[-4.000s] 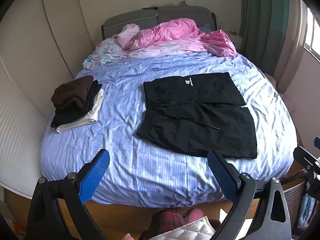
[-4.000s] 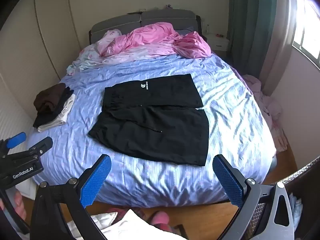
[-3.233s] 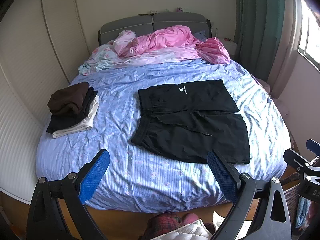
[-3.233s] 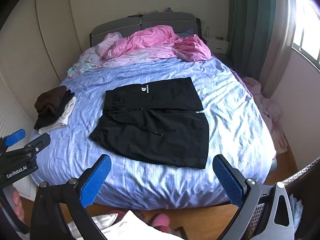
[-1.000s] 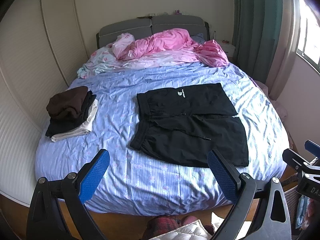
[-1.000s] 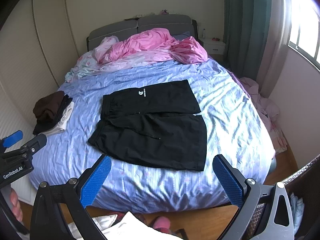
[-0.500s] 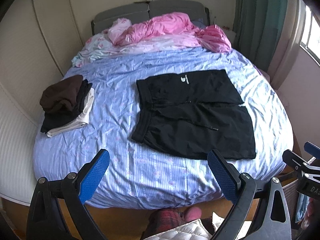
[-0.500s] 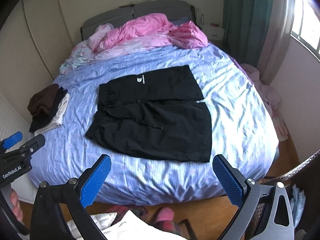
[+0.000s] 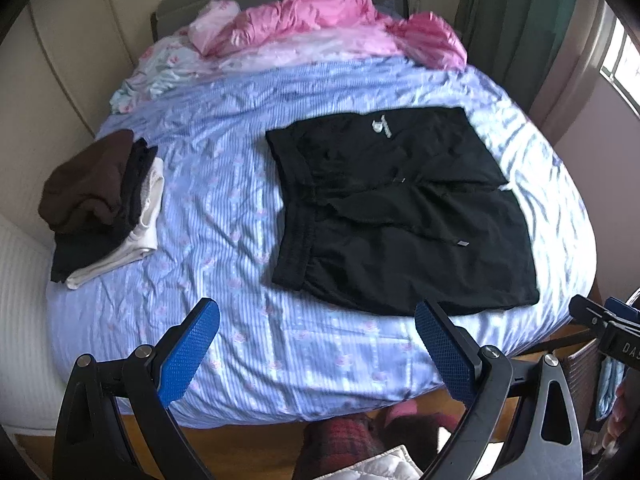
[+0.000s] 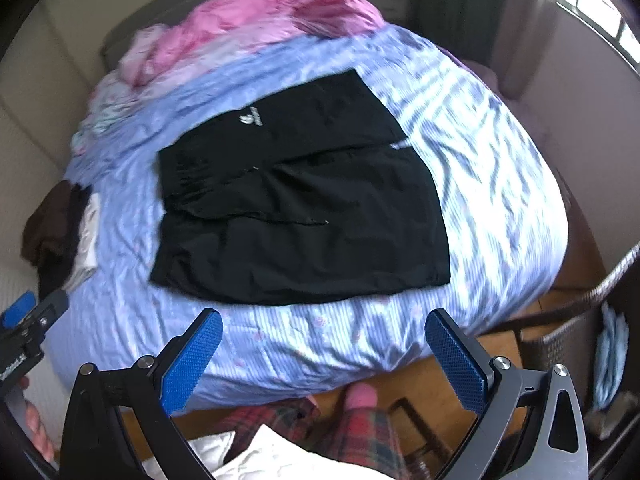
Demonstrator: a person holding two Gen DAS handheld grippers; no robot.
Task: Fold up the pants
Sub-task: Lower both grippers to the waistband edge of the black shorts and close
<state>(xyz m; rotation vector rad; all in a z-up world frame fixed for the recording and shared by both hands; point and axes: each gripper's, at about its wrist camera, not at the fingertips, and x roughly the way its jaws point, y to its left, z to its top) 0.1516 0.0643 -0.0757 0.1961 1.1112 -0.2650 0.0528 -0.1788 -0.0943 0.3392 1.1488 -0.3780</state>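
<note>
left gripper (image 9: 316, 344) with blue-padded fingers (image 9: 188, 354) spread wide, holding nothing, touching nothing, hovering over the foot edge of the bed (image 9: 248, 344). right gripper (image 10: 322, 354) likewise spread wide, empty, fingers (image 10: 192, 360) clear of the sheet, above the foot of the bed (image 10: 500, 208) and the wooden floor (image 10: 404, 376).

just beyond the fingers, black pants (image 9: 396, 212) spread flat on the blue striped sheet, right of the bed's middle, waistband toward the left, a small white logo on the far leg, the near leg's hem close to the foot edge. same pants (image 10: 296, 208) in the right view, blurred.

further left, near the bed's left edge and well apart from the pants, a pile of folded clothes (image 9: 100, 200): brown on top, dark beneath, white at the bottom. at the head, a crumpled pink duvet (image 9: 328, 20).

woven basket (image 10: 568, 344) on the floor by the bed's right corner, something pale blue hanging at its side; contents impossible to tell.

compared with half a second ago, both views closer to the bed and tipped further down, pants larger in frame, right view now smeared with motion; pants and pile unmoved.
</note>
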